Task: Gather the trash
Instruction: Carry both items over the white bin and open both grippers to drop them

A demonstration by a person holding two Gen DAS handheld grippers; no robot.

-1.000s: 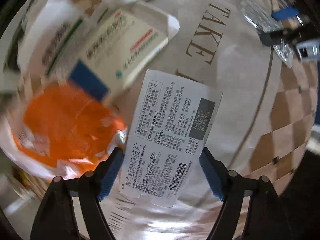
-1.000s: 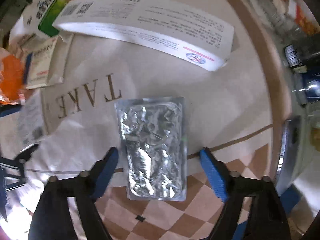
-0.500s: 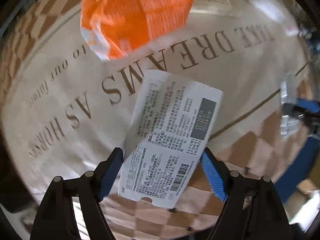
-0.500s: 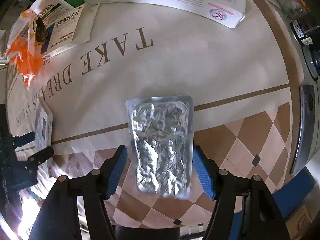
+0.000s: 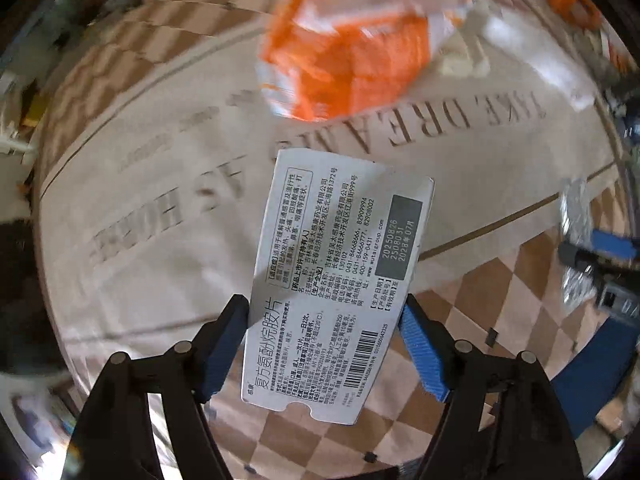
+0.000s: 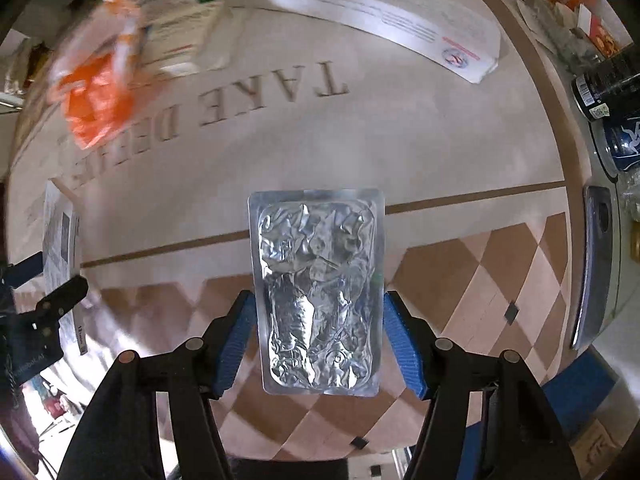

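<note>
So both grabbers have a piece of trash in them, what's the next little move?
Probably carry both toward the orange bag. The left gripper pinches a flattened medicine box, the right gripper a foil pill pack, both lifted off the tablecloth; nothing more to pick up first.
</note>
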